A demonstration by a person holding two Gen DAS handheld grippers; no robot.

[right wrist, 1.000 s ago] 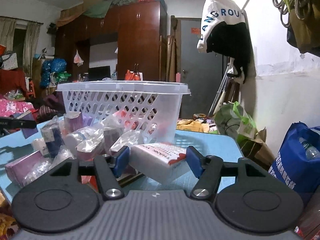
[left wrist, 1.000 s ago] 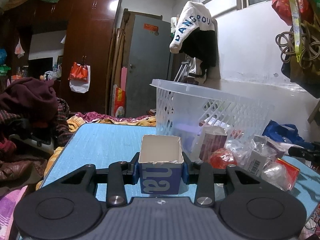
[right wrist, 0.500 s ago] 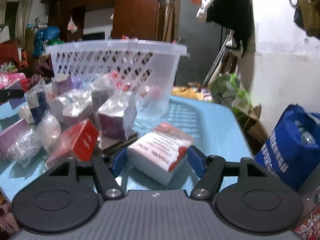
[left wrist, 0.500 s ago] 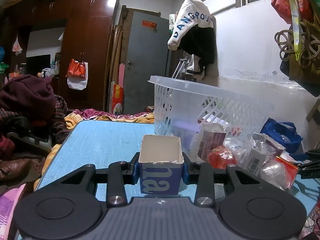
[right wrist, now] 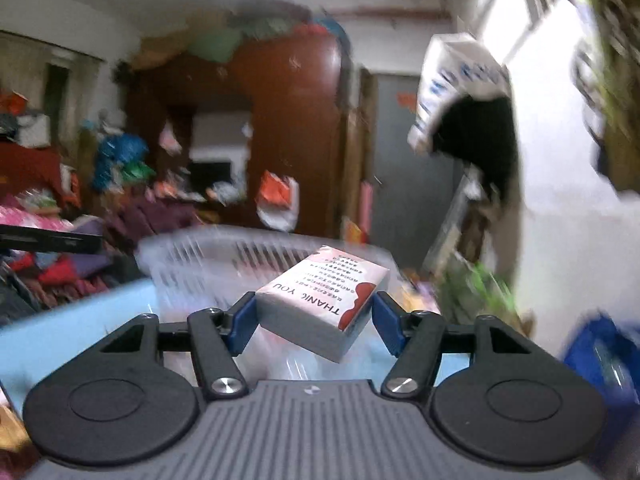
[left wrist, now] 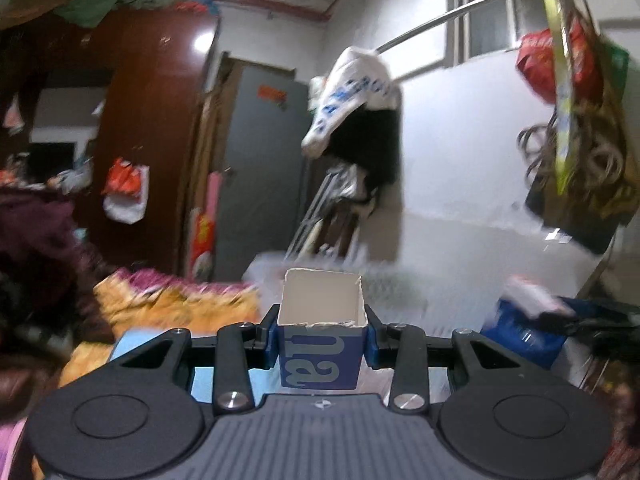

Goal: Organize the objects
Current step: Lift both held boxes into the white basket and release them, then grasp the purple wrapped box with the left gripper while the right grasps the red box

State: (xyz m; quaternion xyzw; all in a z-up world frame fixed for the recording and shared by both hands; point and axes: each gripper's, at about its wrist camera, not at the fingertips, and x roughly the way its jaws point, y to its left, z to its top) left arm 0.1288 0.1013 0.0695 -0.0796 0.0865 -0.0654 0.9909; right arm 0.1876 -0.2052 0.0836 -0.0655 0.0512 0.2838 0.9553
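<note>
Wardrobe [right wrist: 288, 128]: dark red-brown wood, fills the far wall, bundles piled on top; blurred in both views.

Door [left wrist: 256, 168]: grey, closed, just right of the wardrobe, an orange sticker near its top.

Desk [right wrist: 60, 320]: light blue top, seen low in both views beneath the grippers.

Basket [right wrist: 208, 256]: translucent white plastic with slotted walls, standing on the desk beyond the right gripper's load (heavily smeared by motion; contents cannot be made out).

Hanging garment [left wrist: 352, 96]: white with blue lettering over black, draped on a rail against the white wall.

Blue bag [right wrist: 604, 352]: at the lower right edge of the right wrist view, beside the desk.

Left gripper [left wrist: 322, 340]: black body, blue pads; jaws clenched on the open box, one pad on each side wall.

Right gripper [right wrist: 316, 320]: same build; jaws grasping the white packet, which sits skewed between them (left pad on its side; right pad's contact is hard to see).

Open box [left wrist: 322, 328]: small blue carton with white lettering, white inside, top open and upright, held clear above the desk in front of the basket.

White packet [right wrist: 324, 300]: flat, wrapped, printed "THANK YOU" with a red patch, tilted, held above the desk before the basket's rim.
</note>
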